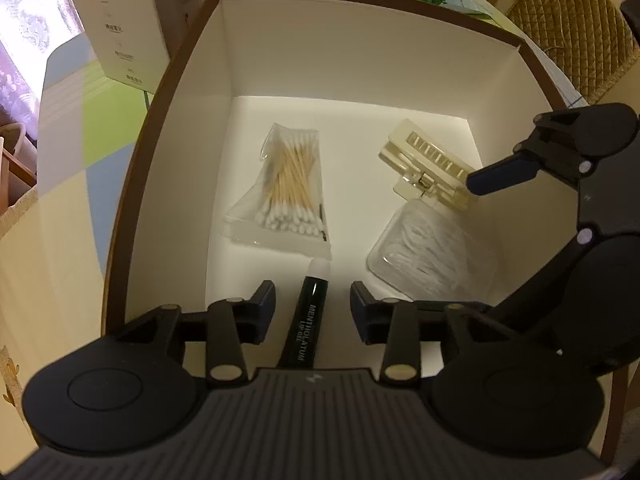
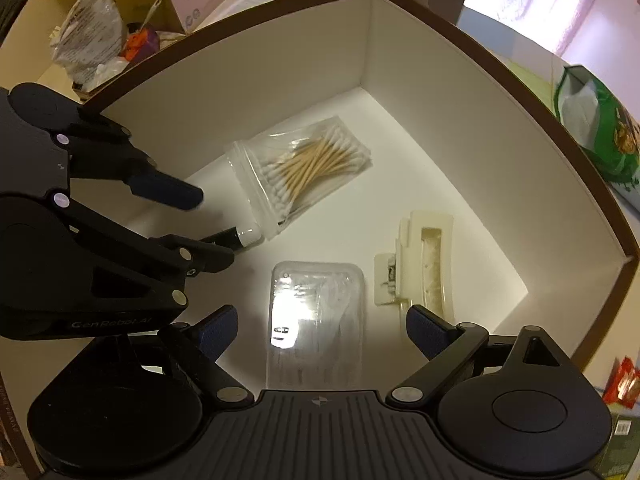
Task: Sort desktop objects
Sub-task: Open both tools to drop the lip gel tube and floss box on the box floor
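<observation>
Inside the white-walled, brown-rimmed cardboard box [image 1: 280,40], four small things already lie sorted.

Left gripper [image 1: 313,306] stands narrowly parted, its pads clear of the glossy black lip-gel tube with a white cap [image 1: 310,312] lying between them; right gripper [image 2: 322,330] gapes wide above the clear, hard plastic case of white floss picks [image 2: 316,320], holding nothing. Beyond lie a cream, ribbed plastic hair claw [image 2: 424,264] and a crinkly zip bag of wooden cotton swabs [image 2: 304,168]. Whatever remains outside I can't judge.

box [image 1: 280,60]: white inside, brown rim
cotton swabs [image 1: 290,184]: tan sticks, white tips, clear bag
lip gel tube [image 1: 310,312]: black, white lettering, white cap
hair clip [image 1: 430,164]: cream
gripper pads [image 1: 267,304]: dark blue
</observation>
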`<move>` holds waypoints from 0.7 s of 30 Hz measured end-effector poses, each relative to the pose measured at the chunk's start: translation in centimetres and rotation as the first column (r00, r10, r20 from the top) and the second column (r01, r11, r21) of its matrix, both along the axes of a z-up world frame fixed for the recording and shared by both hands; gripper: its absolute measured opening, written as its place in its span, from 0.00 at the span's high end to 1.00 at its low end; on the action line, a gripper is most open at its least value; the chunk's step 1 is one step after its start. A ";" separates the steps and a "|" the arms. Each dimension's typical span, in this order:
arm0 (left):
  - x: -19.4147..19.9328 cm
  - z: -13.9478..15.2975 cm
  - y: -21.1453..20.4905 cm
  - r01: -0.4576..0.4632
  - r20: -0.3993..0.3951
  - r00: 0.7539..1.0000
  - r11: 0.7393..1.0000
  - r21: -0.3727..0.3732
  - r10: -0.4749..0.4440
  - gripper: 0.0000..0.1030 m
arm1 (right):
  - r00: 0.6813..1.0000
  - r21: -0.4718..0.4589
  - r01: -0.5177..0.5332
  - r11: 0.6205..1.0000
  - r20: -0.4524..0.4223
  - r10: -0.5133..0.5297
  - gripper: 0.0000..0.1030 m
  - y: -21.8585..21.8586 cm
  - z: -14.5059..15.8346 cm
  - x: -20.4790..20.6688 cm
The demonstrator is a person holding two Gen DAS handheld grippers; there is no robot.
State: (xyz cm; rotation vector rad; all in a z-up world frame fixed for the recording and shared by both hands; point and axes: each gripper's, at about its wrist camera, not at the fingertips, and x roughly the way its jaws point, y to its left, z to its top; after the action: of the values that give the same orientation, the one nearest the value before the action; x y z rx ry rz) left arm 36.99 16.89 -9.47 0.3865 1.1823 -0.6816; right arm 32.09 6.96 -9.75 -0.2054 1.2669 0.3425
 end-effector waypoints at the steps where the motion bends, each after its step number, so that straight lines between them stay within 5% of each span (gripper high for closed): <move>1: -0.1 0.1 0.0 0.000 0.004 1.000 1.000 0.003 0.000 0.59 | 1.000 0.001 0.003 1.000 -0.004 -0.003 0.07 -0.1 0.1 -0.1; 21: -3.7 3.7 0.5 -0.062 0.091 0.994 0.998 0.008 0.061 0.21 | 0.996 0.022 -0.043 0.999 0.077 0.042 0.07 0.8 2.5 -4.1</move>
State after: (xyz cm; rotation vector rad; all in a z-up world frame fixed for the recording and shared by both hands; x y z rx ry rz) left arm 33.25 17.36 -5.78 0.3848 1.1077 -0.5981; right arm 27.99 7.80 -7.29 -0.2236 1.1834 0.3825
